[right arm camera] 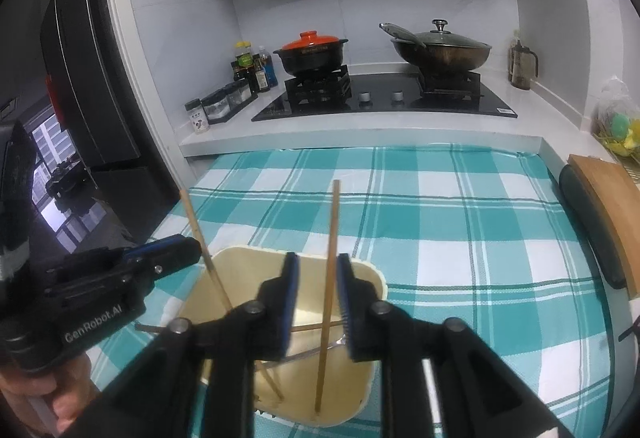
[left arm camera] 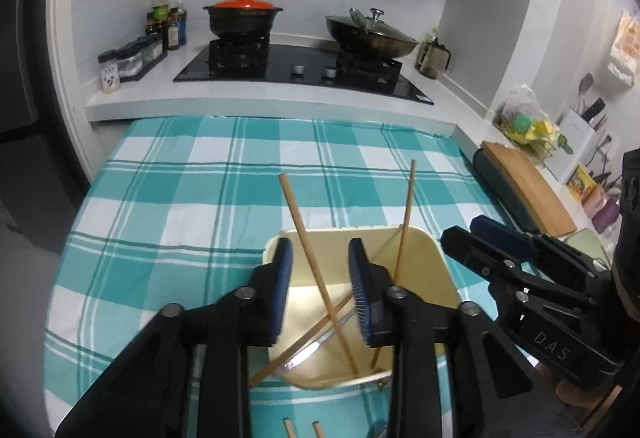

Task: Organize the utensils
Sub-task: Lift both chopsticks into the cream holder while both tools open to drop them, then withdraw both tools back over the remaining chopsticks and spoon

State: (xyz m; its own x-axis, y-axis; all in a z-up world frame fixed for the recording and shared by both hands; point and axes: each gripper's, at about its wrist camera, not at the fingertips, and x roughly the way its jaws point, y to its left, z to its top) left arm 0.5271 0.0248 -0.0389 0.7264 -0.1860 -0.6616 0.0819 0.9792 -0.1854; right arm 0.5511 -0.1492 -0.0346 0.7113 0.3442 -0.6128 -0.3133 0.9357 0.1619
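Both grippers, left (left arm camera: 320,270) and right (right arm camera: 318,284), hang over the cream bin (left arm camera: 432,250) on the checked tabletop (left arm camera: 180,197). Each has its fingers apart, with a chopstick (left arm camera: 308,250) standing loose between them inside the bin.

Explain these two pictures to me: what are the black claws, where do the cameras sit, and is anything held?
No robot here: a person holds a two-finger clamp in each hand, each with a camera looking along its fingers. One picture comes from the left gripper, with the right one at its edge; the other comes from the right gripper, with the left one and a hand beside it. Below them a cream bin stands on a teal checked cloth and holds several chopsticks. Each gripper is open with a chopstick standing between its blue pads, untouched. Nothing is held. Behind is a stove.
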